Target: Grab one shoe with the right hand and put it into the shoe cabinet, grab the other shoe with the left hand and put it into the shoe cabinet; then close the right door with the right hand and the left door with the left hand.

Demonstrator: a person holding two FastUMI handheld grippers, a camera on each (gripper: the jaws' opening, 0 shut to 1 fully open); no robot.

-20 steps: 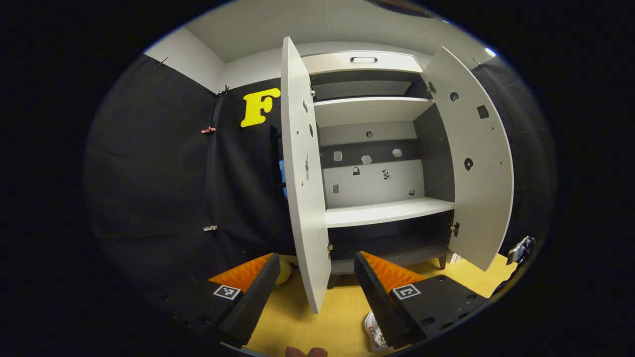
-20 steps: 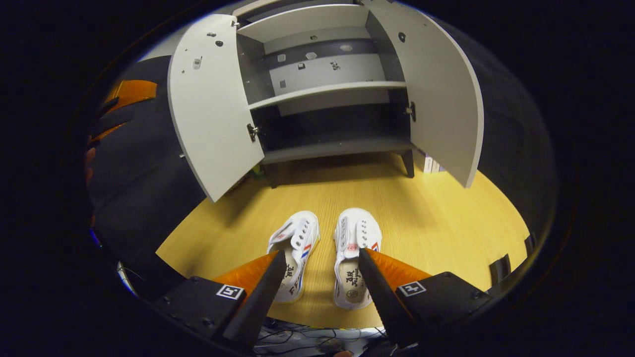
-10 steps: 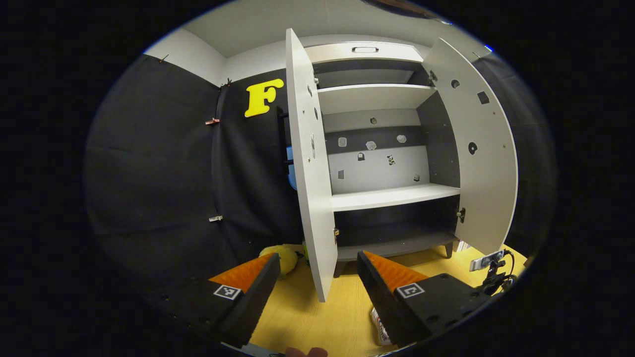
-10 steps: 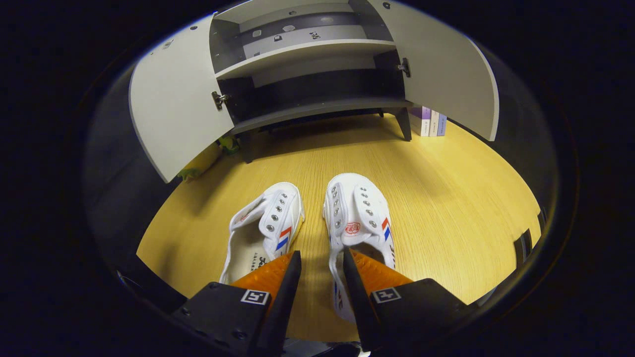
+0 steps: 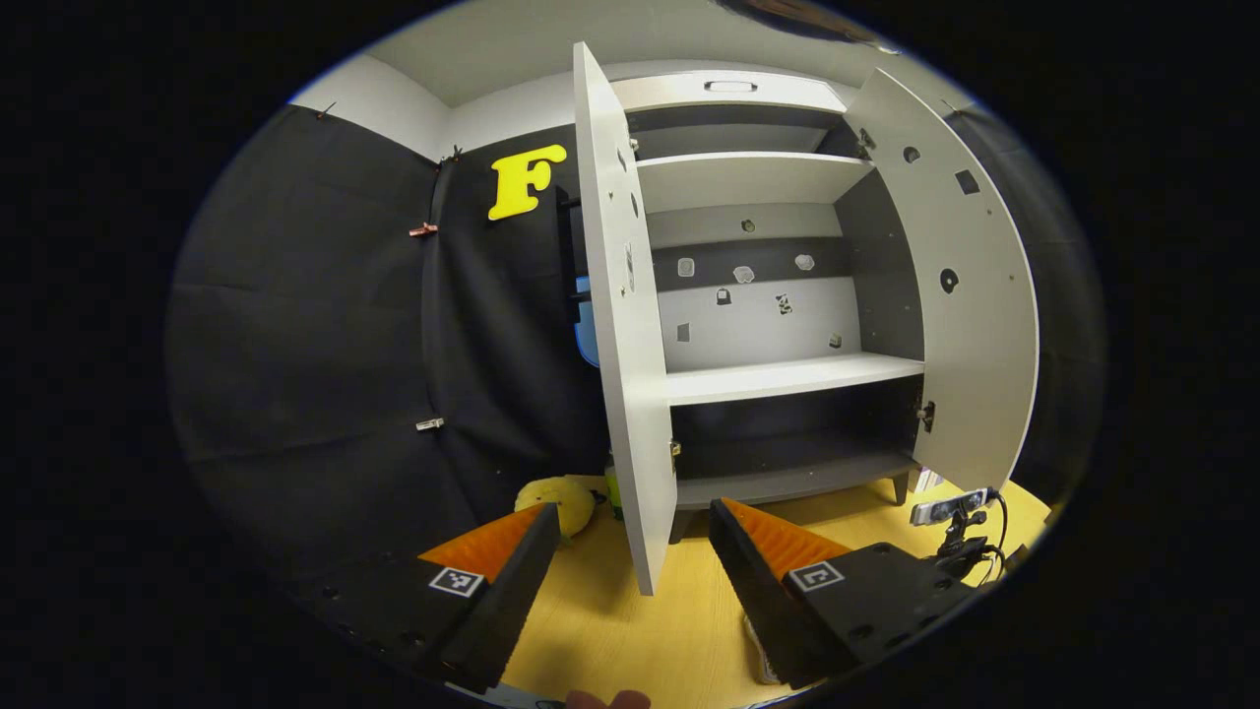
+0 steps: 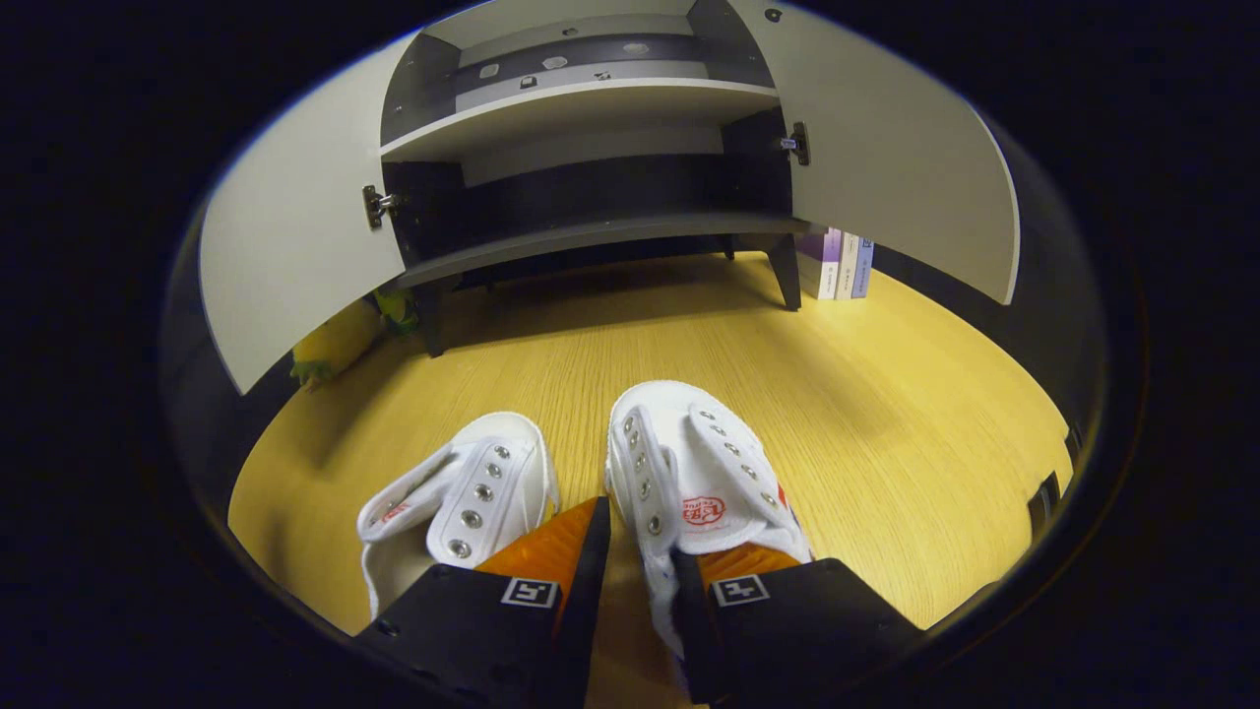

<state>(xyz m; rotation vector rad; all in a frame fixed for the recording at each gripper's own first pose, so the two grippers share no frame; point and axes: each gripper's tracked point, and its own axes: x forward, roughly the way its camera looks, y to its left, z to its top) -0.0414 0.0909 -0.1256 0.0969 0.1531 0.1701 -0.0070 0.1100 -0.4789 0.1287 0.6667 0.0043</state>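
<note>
Shoes: white canvas, metal eyelets, side by side on floor [image 6: 886, 414] before open cabinet [image 6: 591, 231]. My right gripper [image 6: 640, 551] pinches right shoe [image 6: 704, 478] wall; heel hidden. Left shoe [image 6: 458, 492] partly covered. My left gripper [image 5: 630, 556] spread wide, empty.

It was a recording booth dressed as a home entryway. Black cloth walls [image 5: 315, 325] surrounded a shoe cabinet [image 5: 778, 379] on a wood-look floor [image 6: 886, 394].

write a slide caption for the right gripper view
Right gripper closing its fingers on the inner side wall of the right white canvas shoe, beside its pair, before the open grey shoe cabinet.
</note>
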